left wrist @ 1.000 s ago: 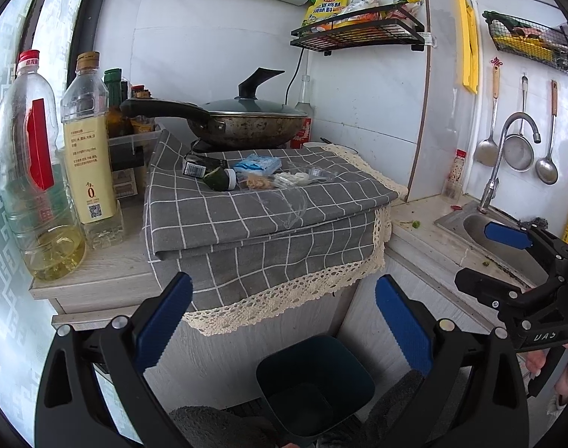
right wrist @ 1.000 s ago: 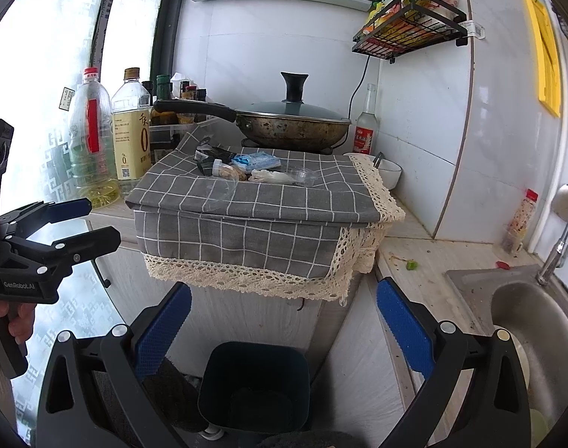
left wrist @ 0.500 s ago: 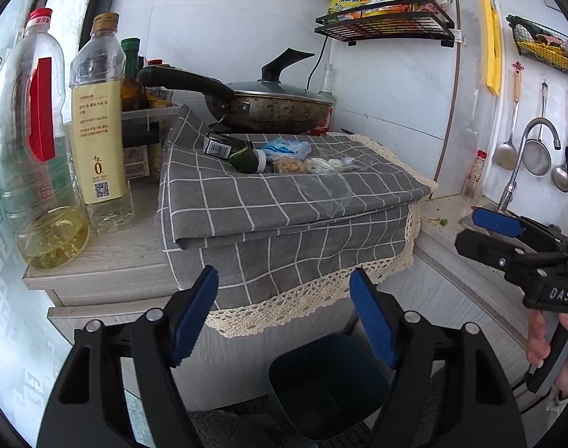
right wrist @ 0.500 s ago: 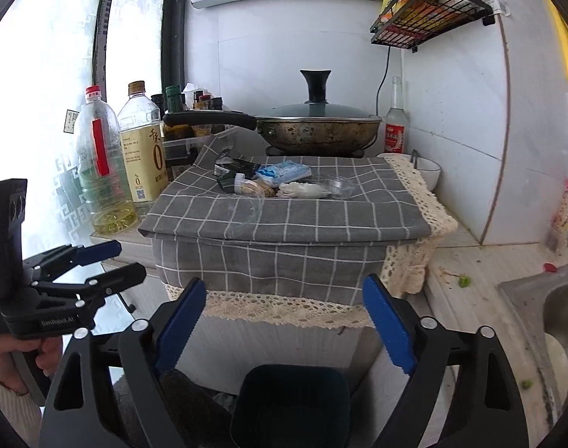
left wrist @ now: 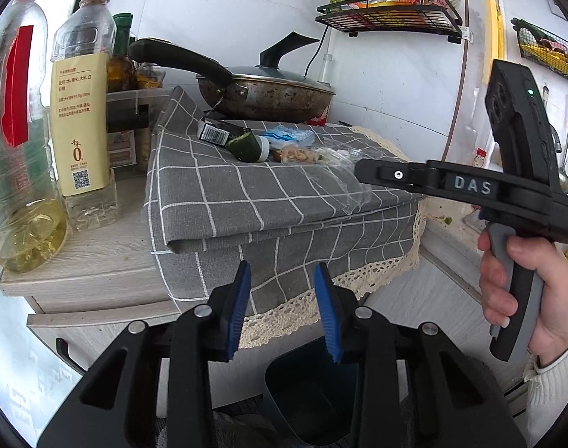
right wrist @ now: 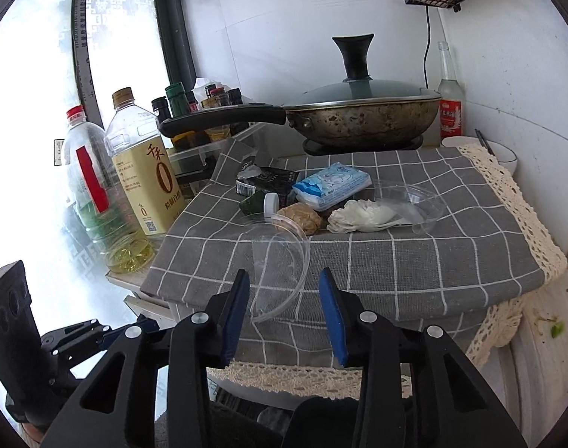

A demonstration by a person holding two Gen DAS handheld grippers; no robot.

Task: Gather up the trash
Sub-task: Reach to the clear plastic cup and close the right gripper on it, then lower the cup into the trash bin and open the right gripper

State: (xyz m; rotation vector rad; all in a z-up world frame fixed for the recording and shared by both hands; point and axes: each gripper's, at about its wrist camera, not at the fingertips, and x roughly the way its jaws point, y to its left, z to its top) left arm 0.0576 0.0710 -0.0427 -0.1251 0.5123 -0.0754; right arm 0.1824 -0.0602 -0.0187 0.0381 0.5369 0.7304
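Trash lies on a grey checked cloth (right wrist: 414, 261): a clear plastic lid (right wrist: 280, 261) near the front edge, a blue tissue pack (right wrist: 332, 183), a crumpled white tissue (right wrist: 362, 214), a brown lump (right wrist: 300, 216), a dark box (right wrist: 272, 179) and a clear cup (right wrist: 414, 201). My right gripper (right wrist: 284, 313) is open, its blue pads either side of the lid's near edge, not touching. My left gripper (left wrist: 282, 310) is open and empty below the cloth's lace edge, above a dark bin (left wrist: 314, 399). The right gripper also shows in the left wrist view (left wrist: 362, 171).
A lidded wok (right wrist: 362, 112) stands behind the trash. Two oil bottles (right wrist: 142, 164) and sauce bottles (right wrist: 187, 100) stand at the left. A white bowl (right wrist: 504, 156) sits at the right. A wire shelf (left wrist: 388, 11) hangs on the wall.
Both grippers have narrowed their jaws but stay open. The right gripper has moved up and forward to the clear lid. The left gripper has moved closer to the cloth.
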